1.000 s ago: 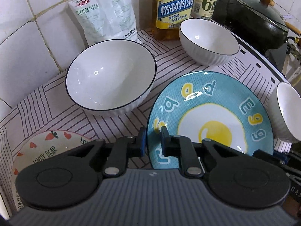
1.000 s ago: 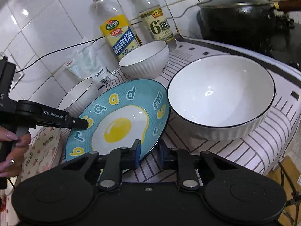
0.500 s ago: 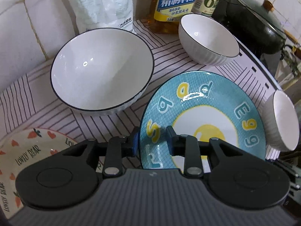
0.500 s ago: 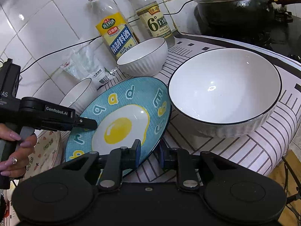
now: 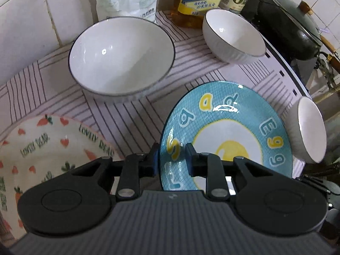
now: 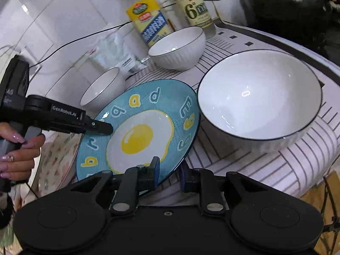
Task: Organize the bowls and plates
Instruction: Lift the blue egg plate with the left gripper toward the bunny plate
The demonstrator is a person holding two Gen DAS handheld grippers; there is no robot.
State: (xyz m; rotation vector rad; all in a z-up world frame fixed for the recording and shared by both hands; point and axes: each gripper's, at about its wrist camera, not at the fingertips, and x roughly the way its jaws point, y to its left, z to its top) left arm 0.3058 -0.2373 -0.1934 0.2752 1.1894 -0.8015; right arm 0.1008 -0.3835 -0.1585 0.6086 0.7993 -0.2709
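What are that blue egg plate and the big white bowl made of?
The egg plate looks like glazed ceramic: sharp white glints sit on its printed surface. The big white bowl seems glazed ceramic or porcelain too, glossy inside with a thin dark painted rim. Hard plastic can't be ruled out.

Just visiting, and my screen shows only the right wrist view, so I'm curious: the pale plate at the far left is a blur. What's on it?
Observer: The pale plate has strawberries, hearts and the words LOVELY DEAR.
Visitor: Is the left claw just lying on top of the blue plate?
Observer: No. The left claw has one finger on each side of the blue plate rim. I cannot tell whether it squeezes.
Visitor: The pan's top is cut off here. Any handle on its lid?
Observer: Yes, the lid on the pan has a brown knob.
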